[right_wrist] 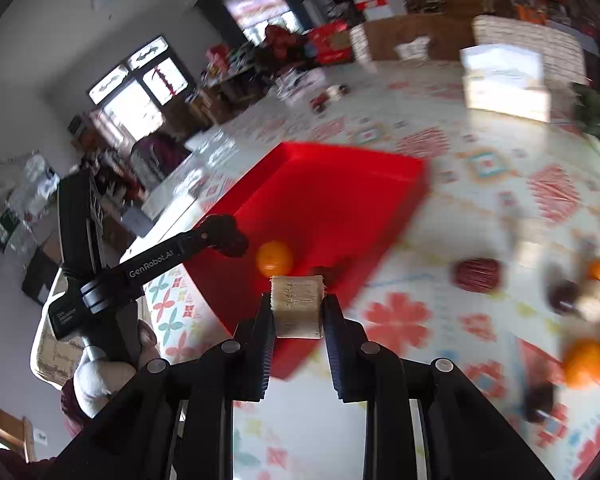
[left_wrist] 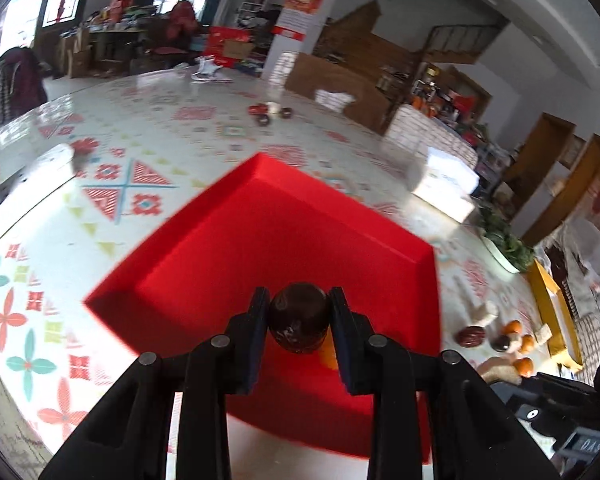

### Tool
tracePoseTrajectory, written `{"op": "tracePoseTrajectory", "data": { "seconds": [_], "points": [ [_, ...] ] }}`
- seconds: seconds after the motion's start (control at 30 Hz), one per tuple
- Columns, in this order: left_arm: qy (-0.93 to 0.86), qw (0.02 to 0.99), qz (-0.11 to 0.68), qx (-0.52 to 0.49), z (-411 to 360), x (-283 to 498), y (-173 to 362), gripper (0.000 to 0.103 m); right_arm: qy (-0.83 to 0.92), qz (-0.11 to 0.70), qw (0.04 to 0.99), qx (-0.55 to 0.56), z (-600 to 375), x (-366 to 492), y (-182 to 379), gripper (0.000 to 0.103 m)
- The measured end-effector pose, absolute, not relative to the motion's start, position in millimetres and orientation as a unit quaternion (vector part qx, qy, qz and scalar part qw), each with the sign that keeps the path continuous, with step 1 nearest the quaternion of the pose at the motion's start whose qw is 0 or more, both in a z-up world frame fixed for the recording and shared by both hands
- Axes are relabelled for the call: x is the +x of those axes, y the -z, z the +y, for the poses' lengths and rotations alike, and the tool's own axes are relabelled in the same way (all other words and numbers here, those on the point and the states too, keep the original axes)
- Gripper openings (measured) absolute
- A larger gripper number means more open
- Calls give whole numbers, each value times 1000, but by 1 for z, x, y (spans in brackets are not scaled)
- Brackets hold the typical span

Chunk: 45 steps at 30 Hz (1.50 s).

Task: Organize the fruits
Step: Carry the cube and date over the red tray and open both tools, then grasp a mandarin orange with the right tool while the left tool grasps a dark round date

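Observation:
My left gripper (left_wrist: 299, 300) is shut on a dark, round fruit (left_wrist: 299, 320) and holds it over the near part of the red tray (left_wrist: 220, 248). An orange (right_wrist: 275, 258) lies inside the red tray (right_wrist: 340, 200). My right gripper (right_wrist: 296, 300) is shut on a pale beige cut chunk (right_wrist: 297, 308), just in front of the tray's near corner. The left gripper (right_wrist: 224, 236) also shows in the right wrist view, over the tray's left edge. More fruit lies on the patterned tablecloth: a dark red one (right_wrist: 476, 274) and oranges (right_wrist: 588, 360).
A gloved hand (right_wrist: 96, 376) grips the left tool. White boxes (left_wrist: 444, 188) and a leafy plant (left_wrist: 504, 240) stand beyond the tray, a yellow tray (left_wrist: 552, 308) at the right. A small fruit cluster (left_wrist: 270, 112) lies far across the table. Loose fruit (left_wrist: 500, 340) sits right of the tray.

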<state>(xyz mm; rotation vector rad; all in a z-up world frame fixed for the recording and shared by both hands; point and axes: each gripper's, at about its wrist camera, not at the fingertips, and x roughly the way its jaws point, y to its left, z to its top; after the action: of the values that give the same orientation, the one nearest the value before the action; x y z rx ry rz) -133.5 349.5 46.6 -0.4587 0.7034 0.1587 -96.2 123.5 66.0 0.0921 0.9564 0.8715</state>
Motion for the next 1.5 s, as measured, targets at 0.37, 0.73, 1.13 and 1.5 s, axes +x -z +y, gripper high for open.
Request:
{"op": "tracePoseTrajectory", "data": {
  "seconds": [0.37,0.73,1.13,1.5],
  "points": [
    [-85,907,335,-242,381,-144,-41,39,-403,474,783,-3,193,-94,-35,28],
    [-81,910,315,-256,379,-153,-56,63,-388,441,809,-14,185,-102,-53,30],
    [-11,931,300,-210,304,-147,-92,70,-274,331,902,50,43,-116,-96,73],
    [24,929,321,-181,254,-134,-91,71,-164,399,890,148,-122,-104,-64,68]
  ]
}}
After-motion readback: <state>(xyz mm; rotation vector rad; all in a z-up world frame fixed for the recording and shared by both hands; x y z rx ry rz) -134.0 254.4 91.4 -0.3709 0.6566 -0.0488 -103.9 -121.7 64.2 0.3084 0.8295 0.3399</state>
